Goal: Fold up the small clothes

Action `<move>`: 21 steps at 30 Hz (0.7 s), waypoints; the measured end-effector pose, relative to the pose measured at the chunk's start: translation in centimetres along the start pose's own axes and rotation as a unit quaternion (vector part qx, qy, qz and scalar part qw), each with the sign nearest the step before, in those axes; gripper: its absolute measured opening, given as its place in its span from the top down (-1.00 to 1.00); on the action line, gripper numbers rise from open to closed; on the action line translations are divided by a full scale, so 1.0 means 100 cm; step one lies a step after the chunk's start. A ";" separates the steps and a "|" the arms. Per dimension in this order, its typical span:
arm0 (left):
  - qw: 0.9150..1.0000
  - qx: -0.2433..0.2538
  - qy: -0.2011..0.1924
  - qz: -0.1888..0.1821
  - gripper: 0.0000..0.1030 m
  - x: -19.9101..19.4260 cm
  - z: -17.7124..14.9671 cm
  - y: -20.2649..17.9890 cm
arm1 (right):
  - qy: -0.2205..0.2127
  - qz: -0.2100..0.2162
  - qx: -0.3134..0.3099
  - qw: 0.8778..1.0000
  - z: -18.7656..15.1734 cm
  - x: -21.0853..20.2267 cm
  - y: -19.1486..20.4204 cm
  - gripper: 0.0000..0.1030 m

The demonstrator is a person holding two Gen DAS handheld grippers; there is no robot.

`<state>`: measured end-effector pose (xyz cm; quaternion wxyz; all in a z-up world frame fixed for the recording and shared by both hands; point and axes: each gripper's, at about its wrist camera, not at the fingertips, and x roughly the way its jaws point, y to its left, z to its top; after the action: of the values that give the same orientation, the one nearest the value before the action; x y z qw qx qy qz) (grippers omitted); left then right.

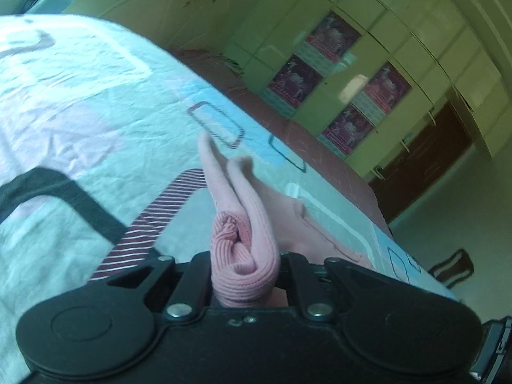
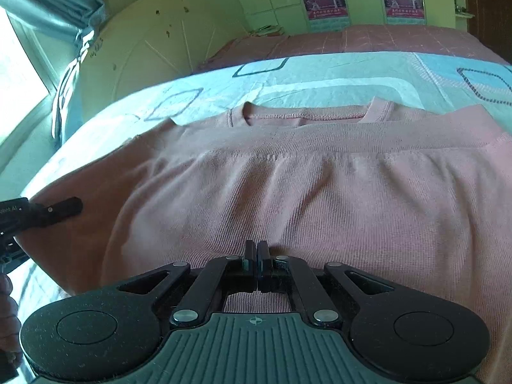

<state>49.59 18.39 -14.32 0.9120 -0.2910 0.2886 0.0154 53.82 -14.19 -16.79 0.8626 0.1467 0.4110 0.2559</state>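
A pink knit top (image 2: pixel 288 179) lies spread on the bed, neckline at the far side, with a fold of fabric laid over its body. My left gripper (image 1: pixel 244 256) is shut on a bunched ribbed edge of the pink top (image 1: pixel 243 240), which stands up between its jaws. It also shows at the left edge of the right wrist view (image 2: pixel 60 208), at the top's left side. My right gripper (image 2: pixel 256 249) is shut, its fingertips pressed together just over the near part of the top; no fabric shows between them.
The bed sheet (image 1: pixel 80 112) is white, pink and blue with dark square outlines. A maroon cover (image 2: pixel 368 41) lies at the bed's far side. Green cabinets with posters (image 1: pixel 345 89) stand beyond. A curtain and window (image 2: pixel 48 16) are at the left.
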 end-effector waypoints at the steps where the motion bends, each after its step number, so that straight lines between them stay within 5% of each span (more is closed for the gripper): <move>1: 1.000 0.029 0.002 -0.004 0.87 -0.001 -0.001 -0.020 | -0.017 0.005 0.020 1.000 0.000 -0.014 -0.013 1.00; 9: 0.976 0.197 0.073 -0.049 0.87 0.028 -0.060 -0.186 | -0.104 -0.003 0.141 0.985 0.000 -0.114 -0.129 1.00; 11: 0.963 0.237 0.111 -0.060 0.83 0.046 -0.090 -0.219 | -0.109 0.007 0.165 0.980 0.001 -0.135 -0.156 1.00; 13: 0.941 0.282 0.175 -0.072 0.42 0.069 -0.123 -0.246 | -0.098 0.021 0.179 0.979 0.000 -0.144 -0.174 1.00; 14: 0.934 0.289 0.197 -0.077 0.33 0.073 -0.134 -0.253 | -0.092 0.010 0.185 0.978 0.001 -0.150 -0.181 0.84; 15: 0.931 0.293 0.198 -0.086 0.09 0.070 -0.140 -0.258 | -0.092 0.000 0.187 0.978 0.000 -0.155 -0.184 0.03; 16: 0.932 0.296 0.183 -0.102 -0.02 0.061 -0.140 -0.258 | -0.106 0.005 0.183 0.977 -0.002 -0.163 -0.188 -0.33; 17: 0.935 0.295 0.163 -0.112 0.01 0.051 -0.136 -0.254 | -0.118 0.024 0.177 0.977 -0.003 -0.169 -0.190 -0.42; 19: 0.945 0.278 0.141 -0.095 0.14 0.041 -0.118 -0.238 | -0.113 0.042 0.184 0.976 -0.004 -0.173 -0.191 -0.36; 21: 0.957 0.260 0.115 -0.052 0.17 0.038 -0.094 -0.209 | -0.099 0.066 0.187 0.975 -0.005 -0.167 -0.187 -0.07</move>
<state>52.02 -4.56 -11.65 0.9162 -0.0589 0.3702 -0.1416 50.61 -39.01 -15.17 0.8376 0.3565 0.3537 0.2150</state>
